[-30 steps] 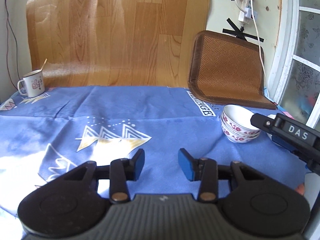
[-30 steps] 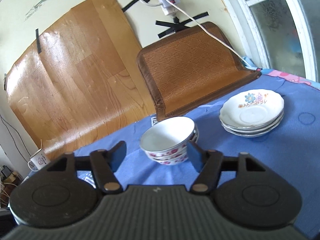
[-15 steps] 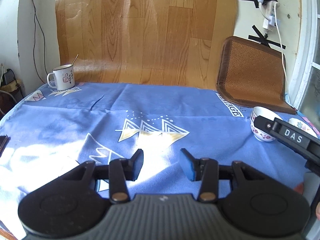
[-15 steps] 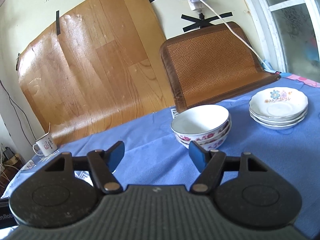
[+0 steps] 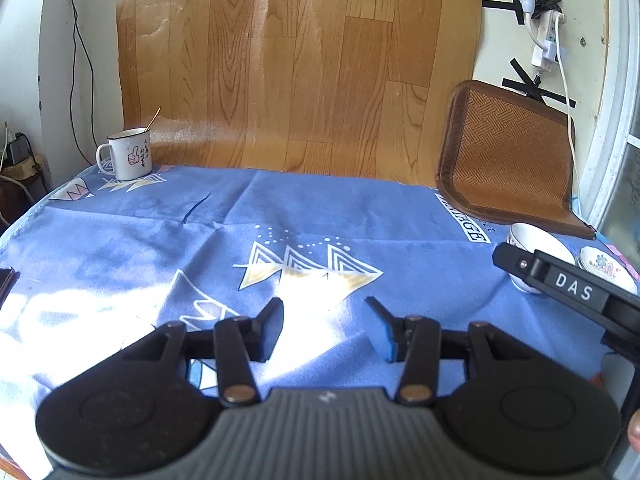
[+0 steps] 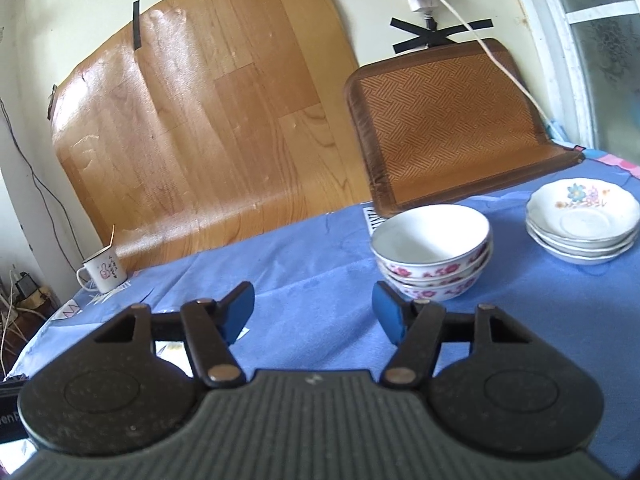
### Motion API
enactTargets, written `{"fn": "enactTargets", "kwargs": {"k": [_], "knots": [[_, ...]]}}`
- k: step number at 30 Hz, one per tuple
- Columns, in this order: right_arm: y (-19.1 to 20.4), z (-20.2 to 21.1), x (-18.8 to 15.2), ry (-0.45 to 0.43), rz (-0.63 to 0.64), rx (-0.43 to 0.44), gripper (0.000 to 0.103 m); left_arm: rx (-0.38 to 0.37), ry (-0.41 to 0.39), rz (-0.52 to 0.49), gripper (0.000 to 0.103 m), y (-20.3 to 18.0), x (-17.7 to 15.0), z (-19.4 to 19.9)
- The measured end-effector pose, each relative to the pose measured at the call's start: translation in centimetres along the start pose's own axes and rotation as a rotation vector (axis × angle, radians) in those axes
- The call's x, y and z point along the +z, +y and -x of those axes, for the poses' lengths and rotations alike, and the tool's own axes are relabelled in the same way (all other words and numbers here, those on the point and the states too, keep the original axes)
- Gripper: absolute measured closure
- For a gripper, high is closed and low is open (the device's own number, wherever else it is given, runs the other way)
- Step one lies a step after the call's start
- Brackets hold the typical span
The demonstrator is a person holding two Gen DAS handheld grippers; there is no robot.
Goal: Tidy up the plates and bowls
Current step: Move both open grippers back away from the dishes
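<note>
A stack of white bowls with pink flowers (image 6: 434,254) stands on the blue tablecloth (image 6: 304,280), just beyond my right gripper's right finger. A stack of white flowered plates (image 6: 584,220) stands to its right. My right gripper (image 6: 312,314) is open and empty, short of the bowls and left of them. My left gripper (image 5: 324,330) is open and empty above the cloth's middle. In the left wrist view the bowls (image 5: 536,240) and plates (image 5: 604,264) sit at the far right, partly hidden by the right gripper's black body (image 5: 568,284).
A white enamel mug with a spoon (image 5: 128,154) stands at the cloth's far left corner, also in the right wrist view (image 6: 102,270). A woven brown mat (image 6: 444,120) and a wood-pattern sheet (image 5: 296,64) lean on the back wall. A white cable (image 6: 480,24) hangs over the mat.
Both grippers have pulled back from the bowls and swung left; the bowls and plates now sit further right in both views. Both stay open and empty.
</note>
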State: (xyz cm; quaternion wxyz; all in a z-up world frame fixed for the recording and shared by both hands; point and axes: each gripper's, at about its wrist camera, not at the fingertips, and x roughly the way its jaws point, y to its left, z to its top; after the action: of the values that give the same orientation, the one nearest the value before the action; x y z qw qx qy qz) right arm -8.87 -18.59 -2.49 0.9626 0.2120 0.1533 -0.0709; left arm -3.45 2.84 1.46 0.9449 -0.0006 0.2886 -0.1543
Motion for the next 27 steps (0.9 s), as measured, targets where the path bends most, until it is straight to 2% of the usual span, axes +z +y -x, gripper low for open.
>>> {"fn": "enactTargets", "kwargs": {"k": [11,16,20,27], "knots": [[-1.0,0.9,0.1,-0.003,-0.015,-0.018,0.038,-0.035,-0.003,-0.027,0.059,-1.1,0.4,-0.2],[-1.6,2.0,-0.3,0.010,-0.019,-0.039,0.039,-0.069,0.000,-0.030,0.050,-1.6,0.7,-0.3],[-1.8,3.1,-0.4,0.023,-0.021,-0.048,0.039,-0.084,0.019,-0.039,0.048,-2.0,1.0,-0.8],[-3.4,5.3,-1.0,0.027,-0.049,-0.119,0.039,-0.134,0.041,-0.086,0.043,-4.4,1.0,-2.0]]}}
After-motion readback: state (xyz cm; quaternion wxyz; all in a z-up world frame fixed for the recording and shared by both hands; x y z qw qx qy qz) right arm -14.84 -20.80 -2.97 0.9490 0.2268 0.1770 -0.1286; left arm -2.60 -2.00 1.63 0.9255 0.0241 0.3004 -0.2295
